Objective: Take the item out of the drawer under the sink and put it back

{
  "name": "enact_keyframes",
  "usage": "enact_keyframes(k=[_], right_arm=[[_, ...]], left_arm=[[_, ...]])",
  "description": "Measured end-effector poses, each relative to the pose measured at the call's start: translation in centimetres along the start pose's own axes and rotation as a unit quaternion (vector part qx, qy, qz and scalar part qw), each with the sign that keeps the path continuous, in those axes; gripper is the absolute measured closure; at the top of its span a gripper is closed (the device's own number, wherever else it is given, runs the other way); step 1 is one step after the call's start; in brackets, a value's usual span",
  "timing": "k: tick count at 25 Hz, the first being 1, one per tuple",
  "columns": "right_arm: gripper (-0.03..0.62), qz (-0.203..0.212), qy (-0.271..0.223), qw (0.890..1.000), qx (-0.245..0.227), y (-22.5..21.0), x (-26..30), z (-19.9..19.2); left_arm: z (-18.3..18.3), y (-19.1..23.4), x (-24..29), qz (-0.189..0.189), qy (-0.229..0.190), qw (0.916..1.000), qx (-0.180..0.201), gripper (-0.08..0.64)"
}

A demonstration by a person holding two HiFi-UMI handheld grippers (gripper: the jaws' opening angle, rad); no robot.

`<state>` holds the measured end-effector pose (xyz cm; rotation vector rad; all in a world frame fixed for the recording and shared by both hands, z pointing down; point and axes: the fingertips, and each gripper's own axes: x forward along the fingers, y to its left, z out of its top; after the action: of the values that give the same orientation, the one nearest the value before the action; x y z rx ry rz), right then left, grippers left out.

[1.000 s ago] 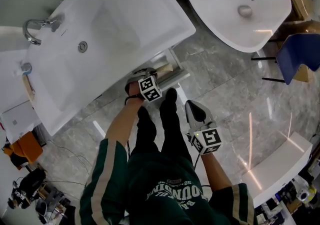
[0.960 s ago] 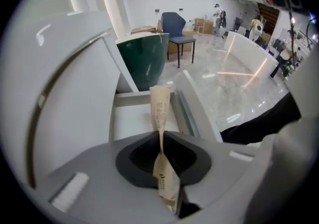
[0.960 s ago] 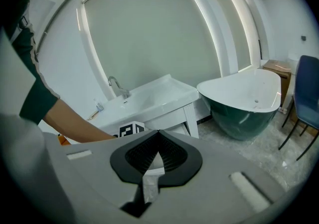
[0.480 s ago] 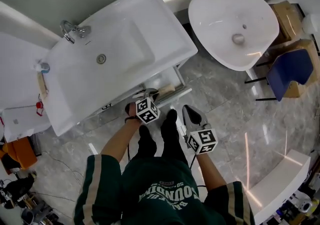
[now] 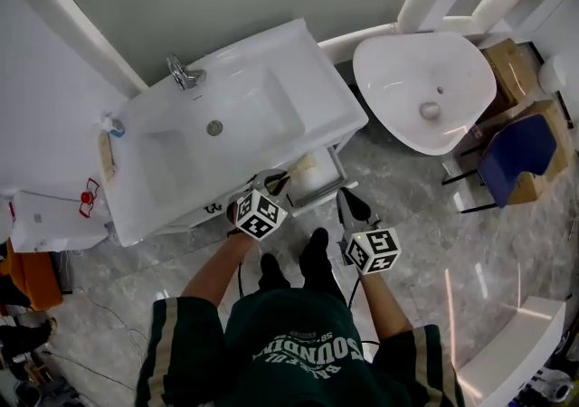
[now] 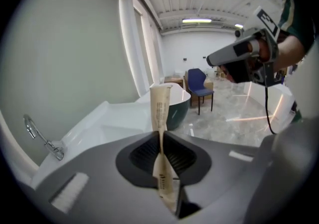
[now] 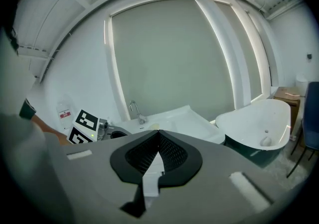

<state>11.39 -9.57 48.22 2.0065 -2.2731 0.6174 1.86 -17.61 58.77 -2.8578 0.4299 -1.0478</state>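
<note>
Left gripper view shows the left gripper [image 6: 160, 136] fingers pinching a beige tube [image 6: 159, 106] pointing to twelve o'clock — head view leaves it unclear; right gripper [image 7: 157, 134] fingers together, empty.

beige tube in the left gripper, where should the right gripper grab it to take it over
The free upper stretch of the beige printed tube, above where the left gripper pinches its middle. Probably bring the right gripper in from the side, across its length: the tube stands upright and that end is bare, while the lower end sits inside the left gripper.
</note>
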Motion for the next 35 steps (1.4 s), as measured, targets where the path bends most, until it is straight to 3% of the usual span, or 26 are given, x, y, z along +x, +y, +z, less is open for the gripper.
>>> enact_keyframes(k=[6,16,22,35], right_arm=[[0.591,0.013,-0.037,0.999,-0.024,2.6,-0.1,4.0],[0.591,0.025,-0.082,0.994,-0.071,6.0,0.7,9.5],[0.591,0.033,-0.1,0.991,-0.078,7.4,1.0,11.3],[0.591,0.04,-0.104,0.99,-0.092,8.4,1.8,12.0]], left_arm=[[3.3,2.9,-6.8,0.053,-0.076,0.995,-0.037,0.509],[4.7,7.9,-15.8,0.128,-0.172,0.9722,-0.094,0.511],[5.3,9.6,-19.5,0.149,-0.195,0.9638,-0.104,0.511],[4.9,10.3,-19.9,0.152,-0.194,0.9636,-0.105,0.511]])
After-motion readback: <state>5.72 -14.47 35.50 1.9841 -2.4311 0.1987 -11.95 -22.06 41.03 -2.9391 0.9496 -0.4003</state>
